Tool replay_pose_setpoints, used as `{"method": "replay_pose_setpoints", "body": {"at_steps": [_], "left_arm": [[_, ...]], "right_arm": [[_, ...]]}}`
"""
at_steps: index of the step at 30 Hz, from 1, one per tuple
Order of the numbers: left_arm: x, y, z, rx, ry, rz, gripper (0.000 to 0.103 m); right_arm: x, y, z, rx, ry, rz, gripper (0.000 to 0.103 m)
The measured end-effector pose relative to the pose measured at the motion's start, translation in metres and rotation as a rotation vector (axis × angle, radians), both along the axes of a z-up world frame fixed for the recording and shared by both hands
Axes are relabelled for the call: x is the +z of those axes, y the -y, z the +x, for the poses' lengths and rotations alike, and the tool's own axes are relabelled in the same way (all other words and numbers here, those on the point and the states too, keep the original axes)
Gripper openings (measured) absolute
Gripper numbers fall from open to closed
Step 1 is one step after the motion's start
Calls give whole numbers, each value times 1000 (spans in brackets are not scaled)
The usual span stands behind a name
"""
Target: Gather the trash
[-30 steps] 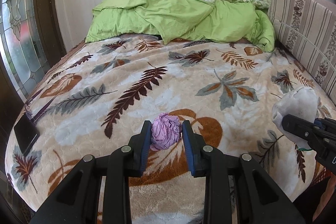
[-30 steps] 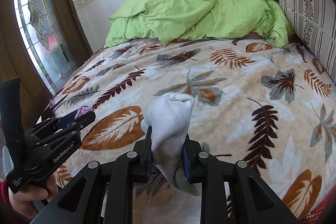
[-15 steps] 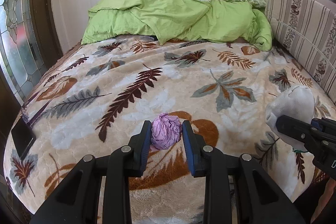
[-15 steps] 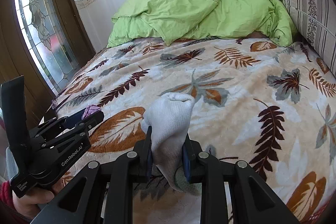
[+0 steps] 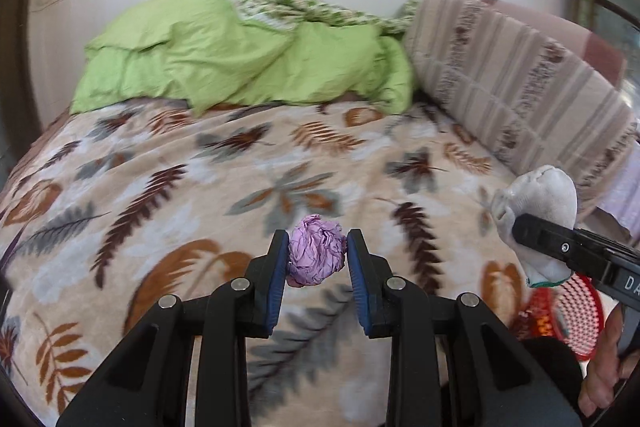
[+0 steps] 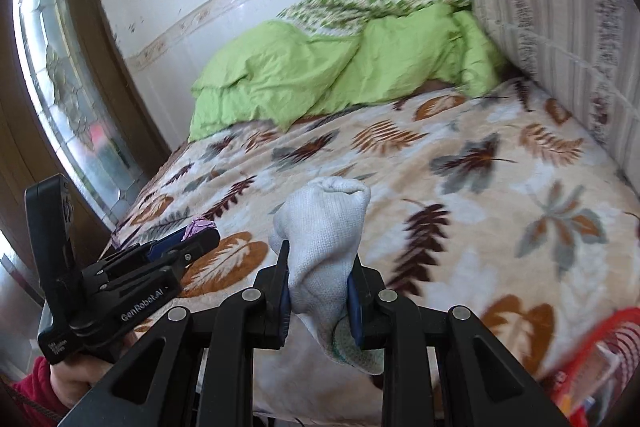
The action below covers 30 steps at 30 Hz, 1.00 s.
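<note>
Above the bed's near edge: I hold both grippers over the leaf-print blanket (image 5: 168, 195).
Left gripper (image 5: 317, 255): I have it clamped tight on a crumpled purple paper ball (image 5: 316, 255).
Right gripper (image 6: 320, 279): I have it pinched on a white sock (image 6: 324, 239).
Red basket (image 6: 608, 351): off the bed's near right corner.

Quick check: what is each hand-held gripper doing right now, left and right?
Left hand-held gripper: closed on the crumpled purple paper ball.
Right hand-held gripper: closed on the white sock.
</note>
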State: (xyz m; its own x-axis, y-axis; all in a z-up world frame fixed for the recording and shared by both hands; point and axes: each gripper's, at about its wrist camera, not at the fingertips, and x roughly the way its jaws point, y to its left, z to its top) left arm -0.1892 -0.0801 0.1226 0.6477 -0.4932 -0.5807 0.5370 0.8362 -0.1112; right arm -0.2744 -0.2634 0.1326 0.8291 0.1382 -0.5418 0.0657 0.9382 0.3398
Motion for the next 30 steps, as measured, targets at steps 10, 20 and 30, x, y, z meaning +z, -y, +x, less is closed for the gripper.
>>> {"method": "replay_pose_setpoints", "body": {"at_steps": [10, 20, 30], "left_arm": [[44, 100, -72, -322, 5, -36, 29], [21, 226, -140, -652, -170, 18, 29], [-1, 251, -143, -644, -238, 47, 66]], "right_arm": [[19, 101, -128, -301, -6, 23, 24], [-3, 174, -217, -535, -55, 99, 26], [-18, 195, -236, -635, -134, 75, 65]]}}
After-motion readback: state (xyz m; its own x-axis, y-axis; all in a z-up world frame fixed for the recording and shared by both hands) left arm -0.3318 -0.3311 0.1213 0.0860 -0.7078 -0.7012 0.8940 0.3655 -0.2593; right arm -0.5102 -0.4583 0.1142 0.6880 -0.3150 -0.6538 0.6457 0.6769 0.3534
